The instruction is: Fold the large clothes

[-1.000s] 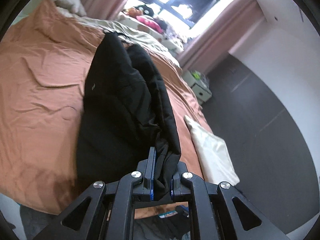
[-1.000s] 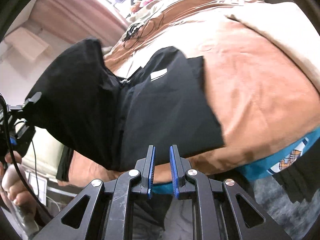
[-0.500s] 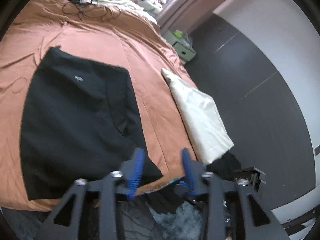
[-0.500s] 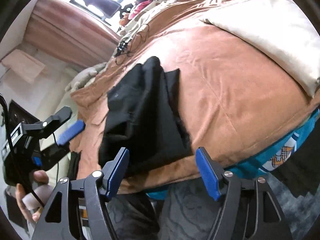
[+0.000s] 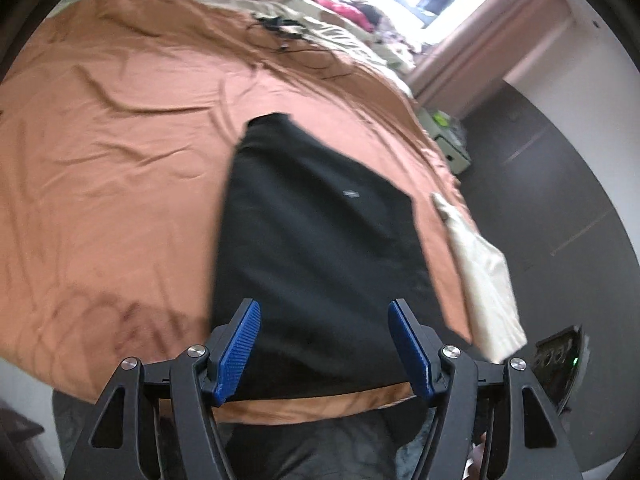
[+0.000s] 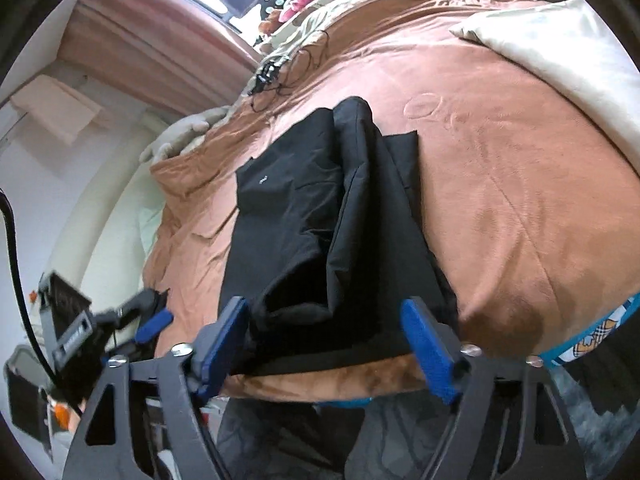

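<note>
A black garment [image 5: 320, 248] lies folded lengthwise on the brown bed cover [image 5: 112, 168], reaching the near edge of the bed. In the right wrist view the black garment [image 6: 320, 220] shows a raised fold along its right side. My left gripper [image 5: 326, 344] is open and empty, just above the garment's near end. My right gripper [image 6: 332, 344] is open and empty over the same near end. The left gripper [image 6: 148, 320] also shows at the lower left of the right wrist view, off the bed.
A cream pillow [image 5: 480, 272] lies at the bed's right edge, also in the right wrist view [image 6: 568, 56]. Black cables [image 5: 288, 36] lie farther up the bed. A white drawer unit [image 5: 452, 140] stands beside the bed. Dark floor lies below the bed edge.
A second ago my left gripper was shut on the lifted garment. It let go, the garment dropped flat on the bed, and both grippers opened wide and drew close over its near end.
</note>
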`<state>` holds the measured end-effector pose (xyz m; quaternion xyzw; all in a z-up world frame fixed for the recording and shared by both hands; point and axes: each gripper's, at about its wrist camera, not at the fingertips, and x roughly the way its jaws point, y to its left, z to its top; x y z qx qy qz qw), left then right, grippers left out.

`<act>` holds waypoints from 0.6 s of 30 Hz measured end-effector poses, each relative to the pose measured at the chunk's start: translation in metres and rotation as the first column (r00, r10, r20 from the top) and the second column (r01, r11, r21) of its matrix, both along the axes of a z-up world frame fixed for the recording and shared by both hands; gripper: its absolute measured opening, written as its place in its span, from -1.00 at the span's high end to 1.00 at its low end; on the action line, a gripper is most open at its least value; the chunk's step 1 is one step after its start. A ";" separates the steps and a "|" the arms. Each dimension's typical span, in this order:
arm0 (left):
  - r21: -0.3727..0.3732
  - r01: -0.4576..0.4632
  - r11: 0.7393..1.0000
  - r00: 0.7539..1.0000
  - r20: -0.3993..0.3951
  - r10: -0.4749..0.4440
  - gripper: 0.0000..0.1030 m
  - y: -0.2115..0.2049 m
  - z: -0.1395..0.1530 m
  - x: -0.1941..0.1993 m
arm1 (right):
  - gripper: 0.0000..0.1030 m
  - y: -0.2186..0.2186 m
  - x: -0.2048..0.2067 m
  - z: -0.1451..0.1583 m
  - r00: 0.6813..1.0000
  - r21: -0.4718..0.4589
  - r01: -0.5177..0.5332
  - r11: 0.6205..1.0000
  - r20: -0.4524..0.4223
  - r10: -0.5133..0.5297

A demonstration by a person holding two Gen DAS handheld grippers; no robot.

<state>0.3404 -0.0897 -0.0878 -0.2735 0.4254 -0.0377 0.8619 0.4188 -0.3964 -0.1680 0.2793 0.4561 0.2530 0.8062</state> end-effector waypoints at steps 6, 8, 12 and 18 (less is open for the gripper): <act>0.014 -0.042 0.999 0.998 -0.056 0.042 -0.32 0.023 -0.022 -0.005 | 0.79 0.005 0.007 -0.004 1.000 0.015 -0.030 0.999 -0.008 0.030; 0.017 -0.047 0.999 0.996 -0.070 0.048 -0.32 0.025 -0.029 -0.003 | 0.83 -0.001 0.004 -0.006 1.000 0.015 -0.016 1.000 0.005 0.016; 0.035 -0.035 0.999 0.995 -0.088 0.038 -0.32 0.022 -0.042 0.001 | 0.86 -0.024 -0.004 -0.029 0.999 0.023 0.032 0.999 -0.030 -0.031; 0.046 -0.005 0.999 0.992 -0.126 0.010 -0.26 0.007 -0.067 0.015 | 0.88 -0.039 -0.009 -0.070 0.992 0.029 0.060 0.998 -0.110 -0.056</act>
